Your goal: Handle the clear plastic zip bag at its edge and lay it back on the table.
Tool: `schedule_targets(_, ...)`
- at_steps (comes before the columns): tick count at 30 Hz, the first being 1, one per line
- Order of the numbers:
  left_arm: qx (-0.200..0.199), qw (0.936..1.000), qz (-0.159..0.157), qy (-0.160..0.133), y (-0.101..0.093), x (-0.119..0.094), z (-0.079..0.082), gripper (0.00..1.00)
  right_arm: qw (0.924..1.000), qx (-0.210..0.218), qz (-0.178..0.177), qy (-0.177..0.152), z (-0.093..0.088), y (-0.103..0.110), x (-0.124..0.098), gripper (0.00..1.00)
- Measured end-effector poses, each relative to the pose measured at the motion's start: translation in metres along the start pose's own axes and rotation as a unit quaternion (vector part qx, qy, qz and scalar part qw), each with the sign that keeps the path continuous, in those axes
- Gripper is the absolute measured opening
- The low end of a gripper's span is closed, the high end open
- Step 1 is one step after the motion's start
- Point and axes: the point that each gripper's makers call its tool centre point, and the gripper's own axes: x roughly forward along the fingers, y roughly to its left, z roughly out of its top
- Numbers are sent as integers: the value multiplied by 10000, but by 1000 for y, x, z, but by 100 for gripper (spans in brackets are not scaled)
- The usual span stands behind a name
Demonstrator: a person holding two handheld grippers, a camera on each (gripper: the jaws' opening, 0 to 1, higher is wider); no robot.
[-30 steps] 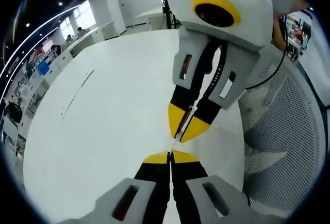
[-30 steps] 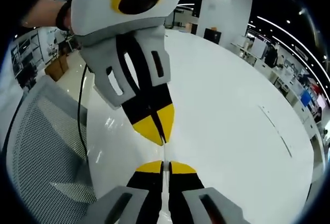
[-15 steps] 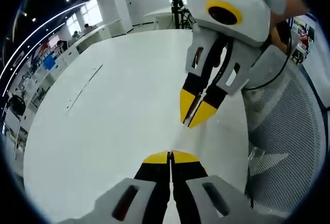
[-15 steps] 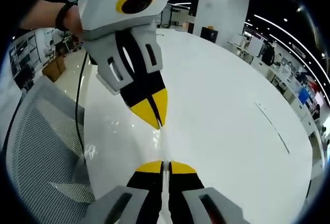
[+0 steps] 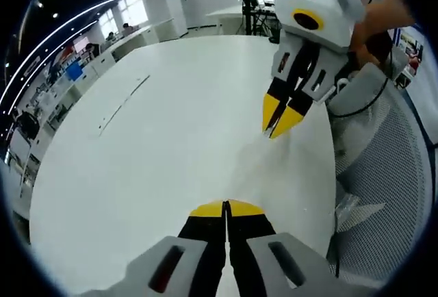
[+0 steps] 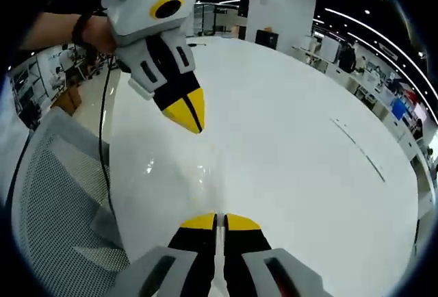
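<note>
Both tongs pinch a clear zip bag stretched over the white bench.

In the left gripper view, the left tongs (image 5: pixel 226 207) are clenched on the near edge of the clear plastic zip bag (image 5: pixel 252 167), faint above the bench (image 5: pixel 157 146); across it the right tongs (image 5: pixel 279 122) are clenched on the far edge. A mesh chair (image 5: pixel 383 201) stands beside the bench. In the right gripper view, the right tongs (image 6: pixel 215 221) grip the bag's edge, with the left tongs (image 6: pixel 186 113) closed beyond.
</note>
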Motion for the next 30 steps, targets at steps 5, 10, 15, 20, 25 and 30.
schedule_targets(5,217,9993,-238,-184,-21,1,20,0,9999,-144,-5,41,-2,1,2,0)
schedule_targets(10,700,9971,-231,-172,-28,10,33,3,9993,-379,4,78,8,8,7,0)
schedule_targets(15,1203,9927,-62,-84,-29,10,35,20,9989,-444,-33,128,13,9,10,0)
schedule_targets(20,1242,9919,155,-237,-17,1,45,23,9950,-941,-112,301,17,4,6,0)
schedule_targets(25,1273,9904,435,-321,3,-3,61,19,9813,-1793,-560,414,48,-32,-5,0)
schedule_targets(30,977,9822,1352,-862,47,-24,96,26,9569,-2485,-1483,259,109,-87,-42,0)
